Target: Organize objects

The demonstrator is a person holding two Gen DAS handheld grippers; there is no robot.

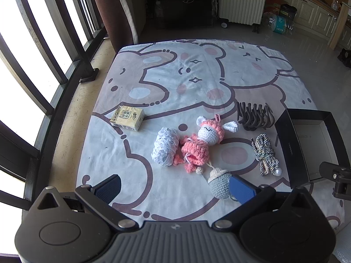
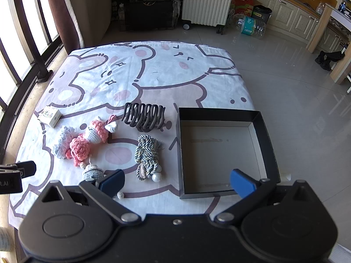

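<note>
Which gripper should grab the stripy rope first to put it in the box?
Probably the right gripper. It is open, and the rope lies just ahead, beside the box. The left gripper, also open, faces the pink doll instead.

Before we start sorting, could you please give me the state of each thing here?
left gripper: open, holding nothing
right gripper: open, holding nothing
black box: lidless, nothing inside
tissue pack: lying flat
pink crochet doll: lying down
twisted cord: bundled
hair claw: on the cloth
</note>
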